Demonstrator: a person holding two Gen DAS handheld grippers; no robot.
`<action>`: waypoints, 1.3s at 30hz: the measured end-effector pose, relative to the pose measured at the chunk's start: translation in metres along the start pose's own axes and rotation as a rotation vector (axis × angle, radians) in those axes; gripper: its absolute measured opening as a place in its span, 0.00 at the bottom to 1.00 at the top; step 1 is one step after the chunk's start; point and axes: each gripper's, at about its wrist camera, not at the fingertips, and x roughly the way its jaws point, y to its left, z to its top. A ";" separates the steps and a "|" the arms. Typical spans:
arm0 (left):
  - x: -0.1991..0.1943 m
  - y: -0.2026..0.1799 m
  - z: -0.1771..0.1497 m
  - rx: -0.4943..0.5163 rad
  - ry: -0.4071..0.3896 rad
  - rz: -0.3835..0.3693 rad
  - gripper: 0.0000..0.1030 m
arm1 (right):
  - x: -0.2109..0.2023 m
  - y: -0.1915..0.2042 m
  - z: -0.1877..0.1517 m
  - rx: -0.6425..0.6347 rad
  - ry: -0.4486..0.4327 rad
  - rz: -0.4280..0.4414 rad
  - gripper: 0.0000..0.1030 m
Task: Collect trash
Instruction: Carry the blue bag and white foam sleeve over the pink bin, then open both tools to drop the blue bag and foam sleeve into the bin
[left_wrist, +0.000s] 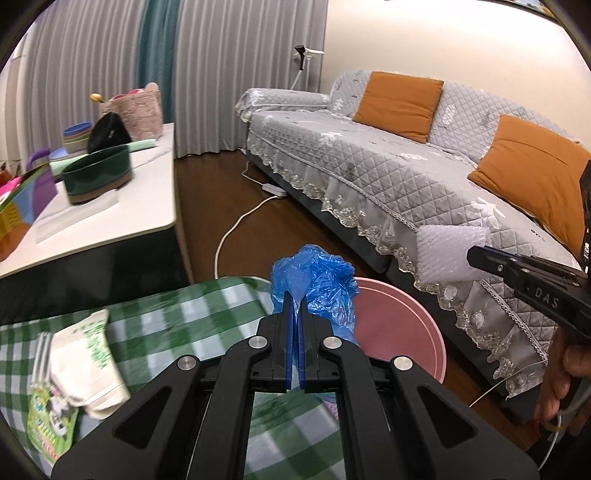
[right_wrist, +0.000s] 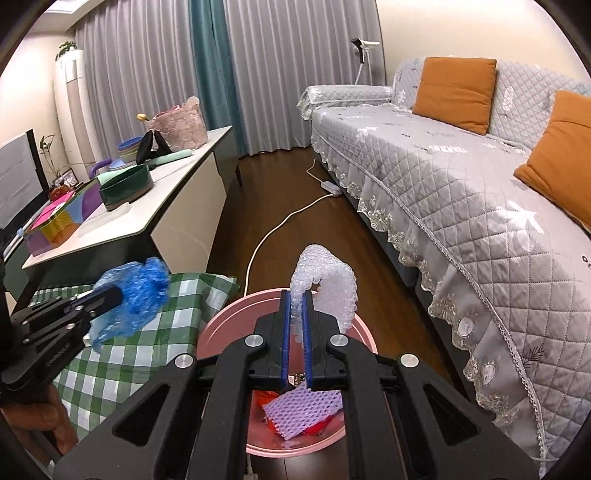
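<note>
Right wrist view: your right gripper (right_wrist: 295, 325) is clamped on a piece of bubble wrap (right_wrist: 327, 284) above the pink bin (right_wrist: 221, 325), which already holds a purple foam net (right_wrist: 303, 410). Your left gripper (left_wrist: 295, 325) is pinched shut on a crumpled blue plastic bag (left_wrist: 314, 277), over the checked bench's (left_wrist: 166, 325) edge just beside the bin. Both pieces look feather-light, soft and springy. They may cling to the pads on release, so hold each by a bunched fold.
</note>
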 end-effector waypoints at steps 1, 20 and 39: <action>0.004 -0.003 0.001 0.004 0.004 -0.004 0.01 | 0.001 -0.001 0.000 0.001 0.002 -0.002 0.06; 0.041 -0.023 0.009 0.039 0.048 -0.089 0.11 | 0.017 -0.011 -0.003 0.026 0.038 -0.027 0.25; -0.033 0.003 0.015 0.003 -0.050 -0.031 0.20 | -0.002 0.005 0.006 0.036 -0.016 -0.040 0.54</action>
